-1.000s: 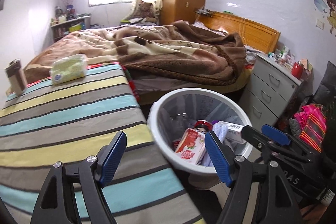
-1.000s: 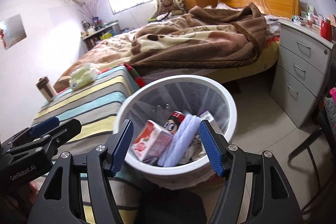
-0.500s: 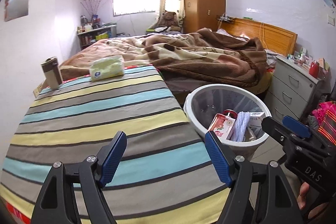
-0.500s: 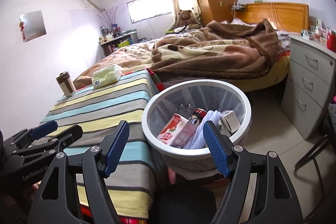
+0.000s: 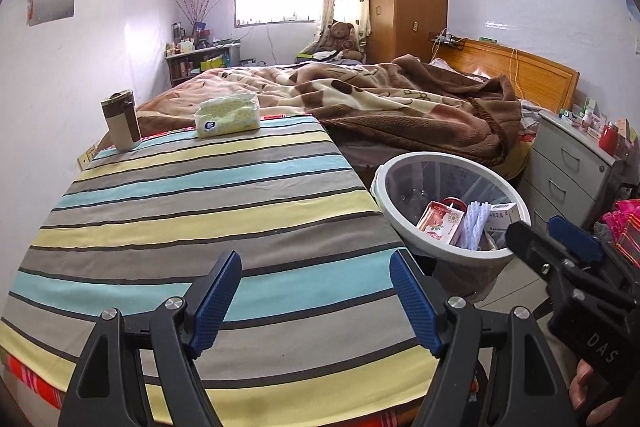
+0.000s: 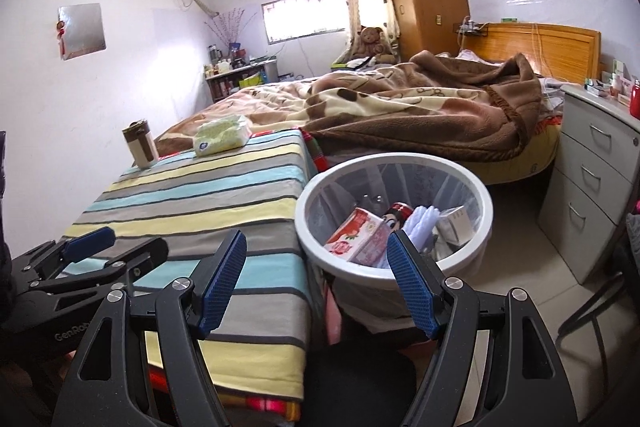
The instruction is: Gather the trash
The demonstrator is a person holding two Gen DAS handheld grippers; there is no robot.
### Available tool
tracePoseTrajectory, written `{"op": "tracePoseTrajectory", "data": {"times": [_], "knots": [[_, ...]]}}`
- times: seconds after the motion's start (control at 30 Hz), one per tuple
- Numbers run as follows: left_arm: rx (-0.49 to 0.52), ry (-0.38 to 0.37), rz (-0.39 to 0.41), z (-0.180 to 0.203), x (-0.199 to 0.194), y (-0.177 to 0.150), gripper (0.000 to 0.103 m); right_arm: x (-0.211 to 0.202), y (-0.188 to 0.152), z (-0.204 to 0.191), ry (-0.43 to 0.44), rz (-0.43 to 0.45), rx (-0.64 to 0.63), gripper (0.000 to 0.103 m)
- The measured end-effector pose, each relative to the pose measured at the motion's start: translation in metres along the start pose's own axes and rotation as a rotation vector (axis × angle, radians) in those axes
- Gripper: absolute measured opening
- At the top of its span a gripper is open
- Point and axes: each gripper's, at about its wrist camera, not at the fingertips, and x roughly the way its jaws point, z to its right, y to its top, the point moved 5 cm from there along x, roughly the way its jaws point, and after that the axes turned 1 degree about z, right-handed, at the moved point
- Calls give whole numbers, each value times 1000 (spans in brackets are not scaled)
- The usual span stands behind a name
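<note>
Hovering wide-jawed and empty, left gripper and right gripper are checking the striped tablecloth beside the round white mesh bin (looking full); scanning far corners seems wise.

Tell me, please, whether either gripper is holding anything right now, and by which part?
Nothing is held. The left gripper and the right gripper are both open with empty jaws; the trash lies in the white bin.

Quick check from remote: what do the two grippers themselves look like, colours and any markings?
Both match: black angular frames with triangular cut-outs, silver pivot bolts and ribbed blue finger pads. The left gripper shows white "GenRob" lettering on its body in the right wrist view; the right gripper shows "DAS" in the left wrist view. No cables visible.
</note>
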Motion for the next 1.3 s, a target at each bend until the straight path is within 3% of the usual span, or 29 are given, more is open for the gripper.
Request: {"op": "tracePoseTrajectory", "data": {"times": [1.3], "knots": [[-13, 0, 7, -1, -4, -1, 76, -3, -3, -4, -32, -6, 16, 74]]}}
